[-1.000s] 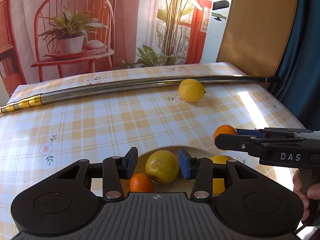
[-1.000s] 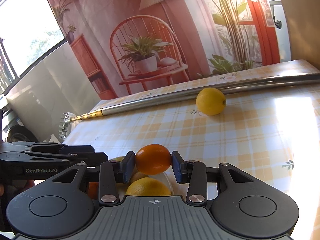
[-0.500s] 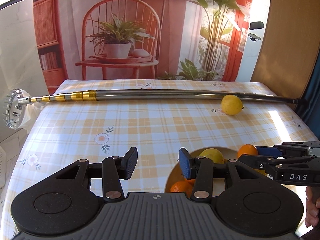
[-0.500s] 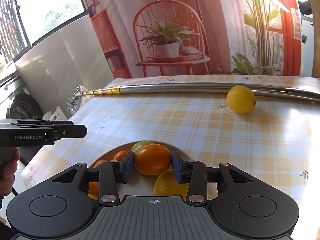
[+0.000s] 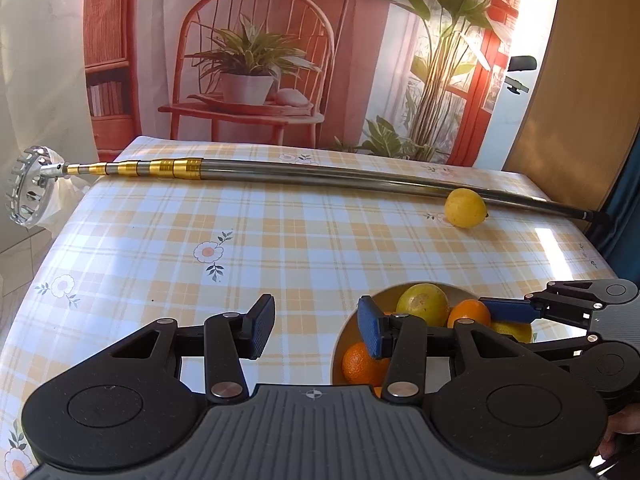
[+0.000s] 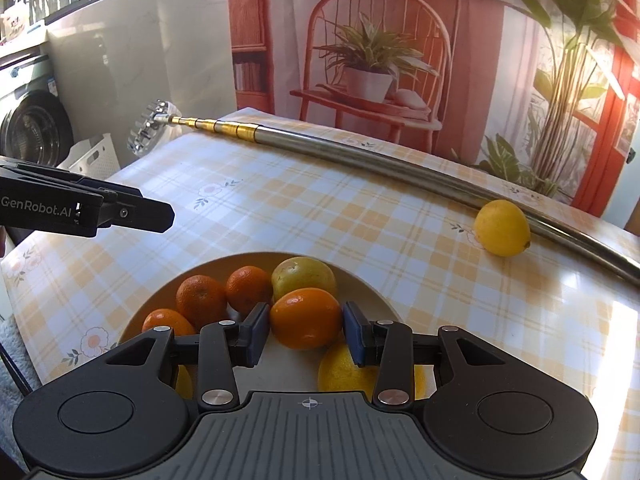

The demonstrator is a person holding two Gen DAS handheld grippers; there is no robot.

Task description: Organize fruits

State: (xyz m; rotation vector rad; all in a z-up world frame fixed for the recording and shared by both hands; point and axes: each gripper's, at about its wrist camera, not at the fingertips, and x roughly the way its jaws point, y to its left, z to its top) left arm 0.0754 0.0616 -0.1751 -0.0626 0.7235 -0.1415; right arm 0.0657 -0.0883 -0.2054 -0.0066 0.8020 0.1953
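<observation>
Hovering over the bowl (image 6: pixel 372 280), the right gripper (image 6: pixel 306 330) is pinching an orange (image 6: pixel 306 318) above the piled fruit. The left gripper (image 5: pixel 316 330) is spread wide, holding nothing. The lemon (image 6: pixel 502 228) is lying toward the table's (image 6: pixel 360 216) far right corner against the pole (image 6: pixel 380 164), nearer the right gripper.

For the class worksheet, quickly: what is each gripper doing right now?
Left gripper: open, holding nothing, above the tablecloth beside the bowl.
Right gripper: around the orange over the bowl; pad contact cannot be told.
</observation>
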